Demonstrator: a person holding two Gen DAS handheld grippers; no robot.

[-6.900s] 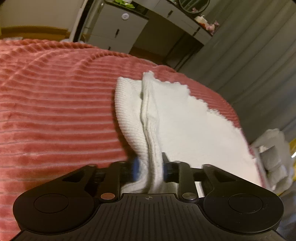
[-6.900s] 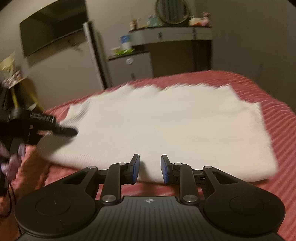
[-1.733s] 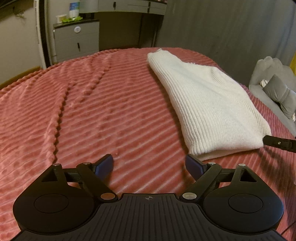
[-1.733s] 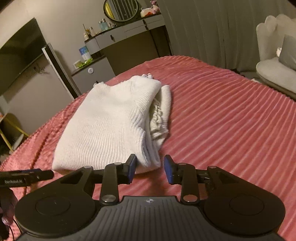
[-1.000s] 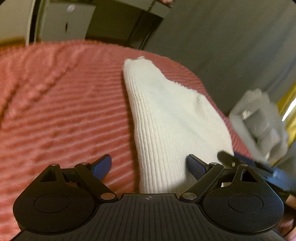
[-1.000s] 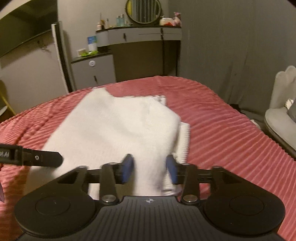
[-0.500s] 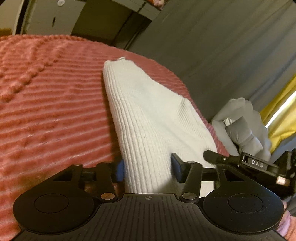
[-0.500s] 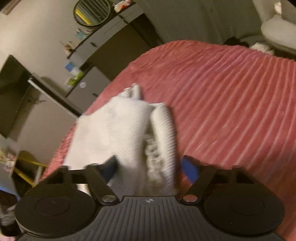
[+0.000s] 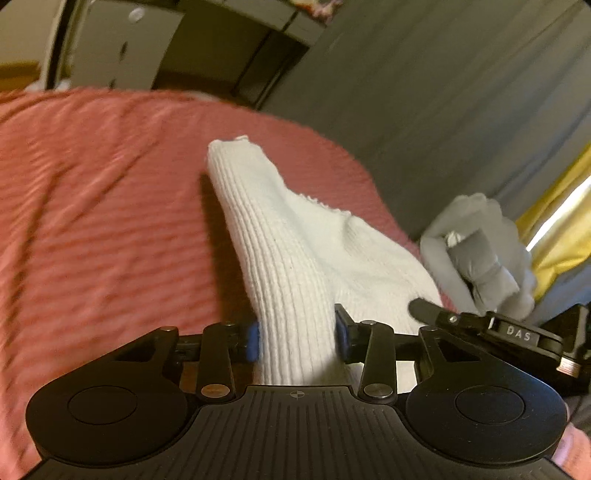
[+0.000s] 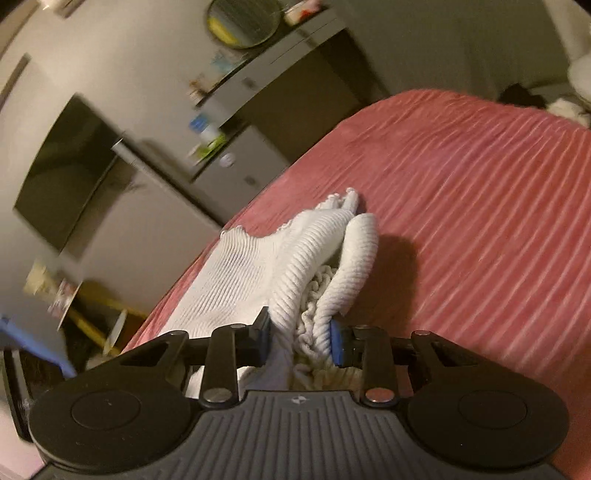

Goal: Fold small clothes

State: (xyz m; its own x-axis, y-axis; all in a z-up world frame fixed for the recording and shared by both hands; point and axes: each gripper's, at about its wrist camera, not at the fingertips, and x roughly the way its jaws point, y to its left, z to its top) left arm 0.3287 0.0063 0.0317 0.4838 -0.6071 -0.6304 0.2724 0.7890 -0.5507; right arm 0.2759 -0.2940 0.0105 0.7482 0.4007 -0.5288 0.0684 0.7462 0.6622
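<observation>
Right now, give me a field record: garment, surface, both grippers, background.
garment: white ribbed knit sweater, folded into a narrow bundle, near end lifted off the surface
surface: pink ribbed plush bedspread
left gripper: jaws closing, sweater's near folded edge between the pads
right gripper: jaws closing, bunched sweater layers between the pads
background: grey curtain, grey dresser, round mirror
image quality: motion blur in both views

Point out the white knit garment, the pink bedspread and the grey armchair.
white knit garment (image 9: 295, 258), left wrist view, ribbed top face.
pink bedspread (image 10: 480, 206), right wrist view, bare ribbed surface.
grey armchair (image 9: 476, 218), left wrist view, backrest edge.
</observation>
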